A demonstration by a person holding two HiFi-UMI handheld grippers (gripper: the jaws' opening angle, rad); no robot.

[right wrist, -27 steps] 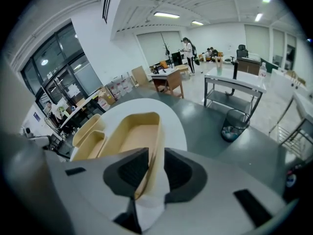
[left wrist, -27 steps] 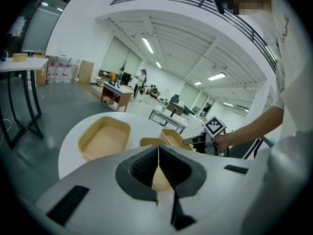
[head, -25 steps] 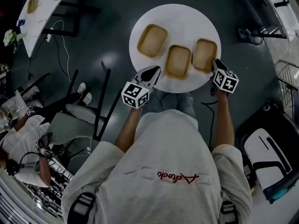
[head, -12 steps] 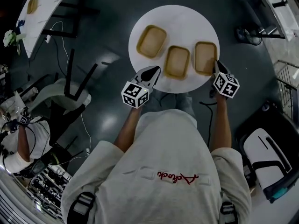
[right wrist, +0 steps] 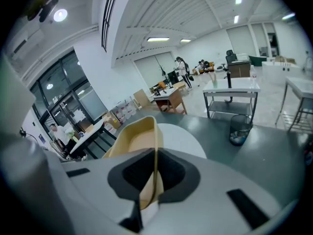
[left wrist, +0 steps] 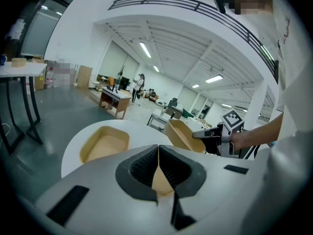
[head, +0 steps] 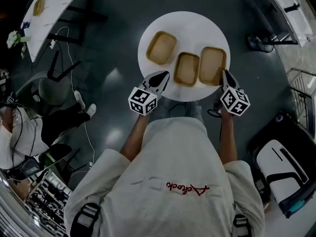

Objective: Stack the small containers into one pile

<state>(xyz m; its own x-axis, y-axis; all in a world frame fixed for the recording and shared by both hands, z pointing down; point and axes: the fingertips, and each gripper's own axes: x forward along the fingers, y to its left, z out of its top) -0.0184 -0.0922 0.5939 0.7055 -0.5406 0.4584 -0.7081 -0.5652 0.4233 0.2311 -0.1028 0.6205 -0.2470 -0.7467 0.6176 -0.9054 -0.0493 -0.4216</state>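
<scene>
Three tan shallow containers are on the round white table (head: 197, 26). The left container (head: 161, 48) (left wrist: 104, 144) and the middle container (head: 187, 69) lie flat. The right container (head: 212, 65) (left wrist: 182, 132) (right wrist: 138, 134) is tipped up, close beside the middle one. My right gripper (head: 224, 74) (right wrist: 155, 175) is shut on that container's near rim, the thin wall pinched between the pads. My left gripper (head: 162, 76) (left wrist: 158, 166) is shut and holds nothing; it hovers at the table's near edge, short of the left and middle containers.
A person sits by a chair (head: 49, 90) on the dark floor at the left, with cables (head: 66, 48) nearby. A white table (head: 42, 14) stands at the upper left. A white machine (head: 279, 169) sits at the lower right and a metal rack (head: 303, 90) at the right.
My right gripper's jaws have closed on the right container's rim and tipped it up, shifting it left toward the middle one. The left gripper has stayed put. The person at the left has moved.
</scene>
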